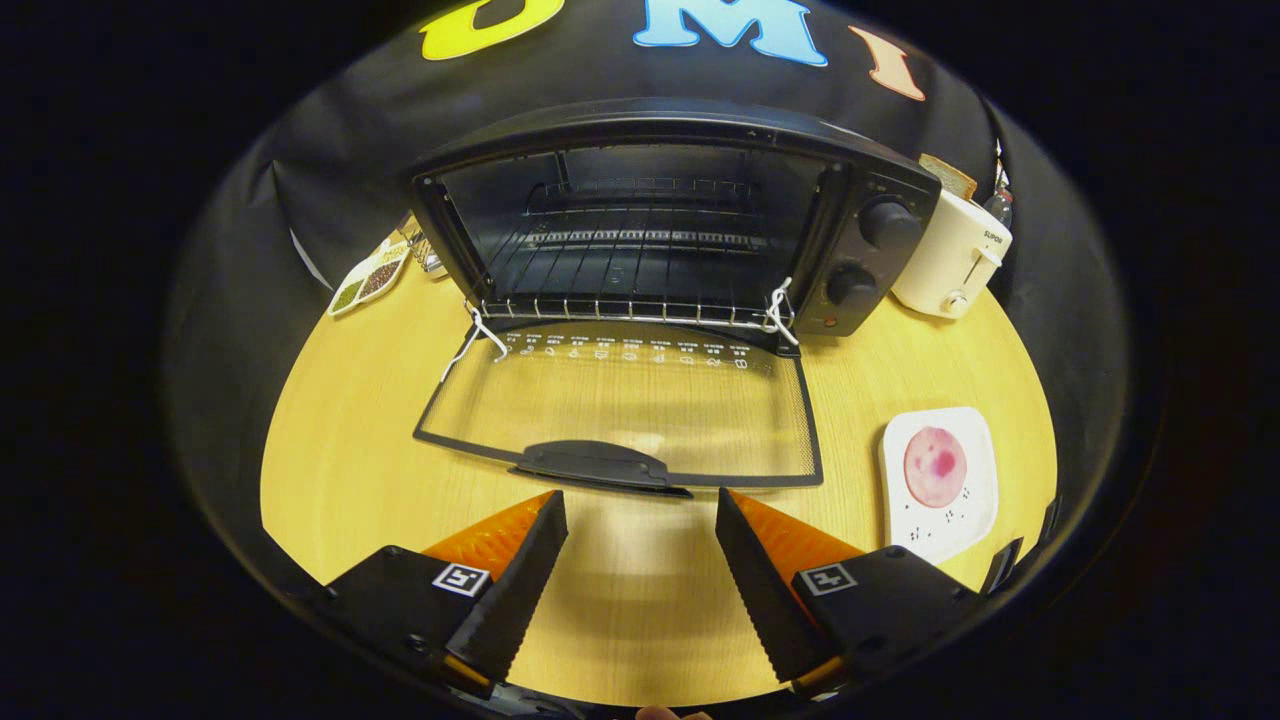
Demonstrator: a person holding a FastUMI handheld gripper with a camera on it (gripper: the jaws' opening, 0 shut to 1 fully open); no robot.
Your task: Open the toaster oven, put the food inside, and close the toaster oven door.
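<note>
Gripper (640, 520): fingers apart, holding nothing, just before the door handle (600, 465)
Toaster oven (670, 230): open, door (620, 410) lying flat on the table (330, 440)
Food (935, 466): on white plate (940, 530), right of the fingers, near the table's right edge
Next, I judge: swing right toward the food

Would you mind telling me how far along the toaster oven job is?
Done: the toaster oven door lies fully open on the table. In hand: nothing; the claw is open and empty just short of the door handle. Left: the pink food sits on its plate; load it, then close.
</note>
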